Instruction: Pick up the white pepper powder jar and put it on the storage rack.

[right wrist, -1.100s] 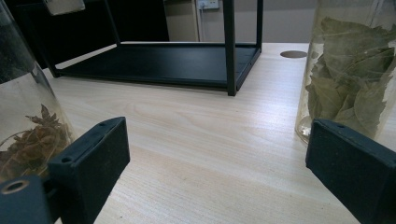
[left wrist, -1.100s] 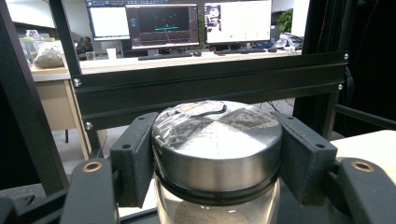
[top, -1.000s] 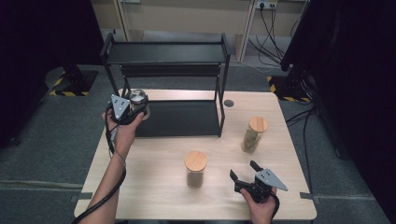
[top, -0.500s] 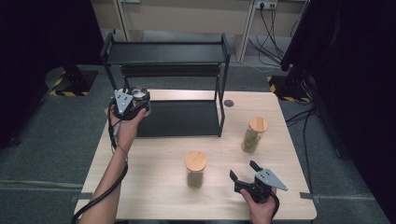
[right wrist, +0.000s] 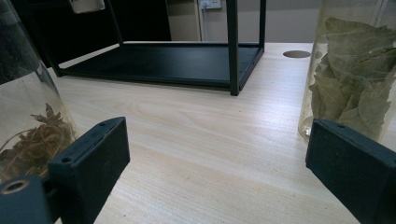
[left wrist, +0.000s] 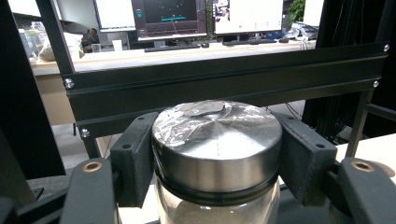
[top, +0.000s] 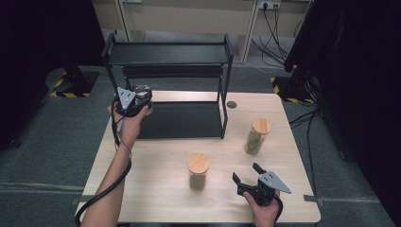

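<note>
A glass jar with a shiny metal lid [left wrist: 217,140] is clamped between the pads of my left gripper [top: 137,99], held in the air at the left front corner of the black two-tier shelf [top: 170,54]. The left gripper view looks over the metal lid at the shelf's upper rail [left wrist: 224,79]. My right gripper [top: 248,174] rests open near the table's front edge, nothing between its pads [right wrist: 93,163]. A cork-lidded jar of dark spice [top: 197,170] stands to its left, and a cork-lidded jar of bay leaves [top: 256,136] stands beyond it on the right.
The wooden table [top: 156,189] bears the shelf at its back. A round cable hole [top: 231,104] sits right of the shelf. The shelf's lower tray [top: 184,120] is bare. Power cables [top: 272,19] hang at the far wall.
My left hand has carried the metal-lidded jar rightward, closer to the shelf's left front post. The right gripper and both cork-lidded jars have stayed where they were.
</note>
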